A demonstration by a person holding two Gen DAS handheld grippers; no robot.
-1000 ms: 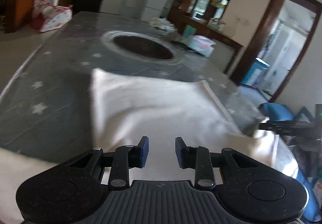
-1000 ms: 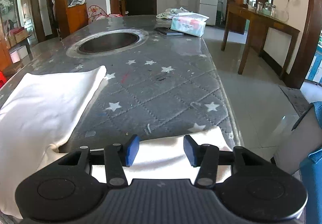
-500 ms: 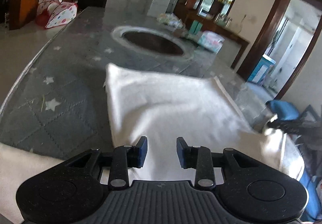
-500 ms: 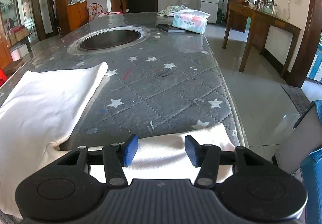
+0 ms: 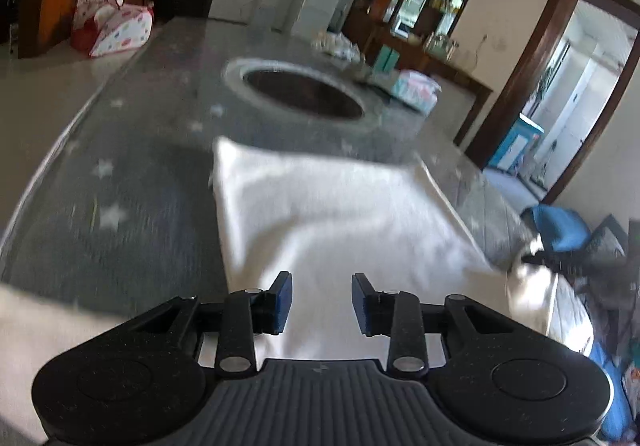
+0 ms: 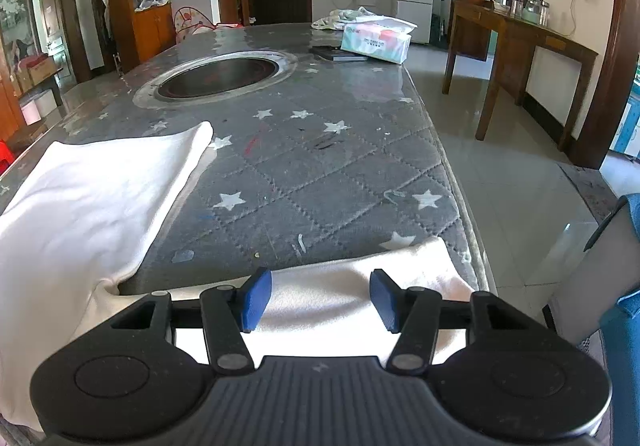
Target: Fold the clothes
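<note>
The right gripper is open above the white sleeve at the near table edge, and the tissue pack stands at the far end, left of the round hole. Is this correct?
Almost. The right gripper is open over the white sleeve at the near edge of the table, but the tissue pack stands to the right of the round hole, not left. The right wrist view shows this.
</note>
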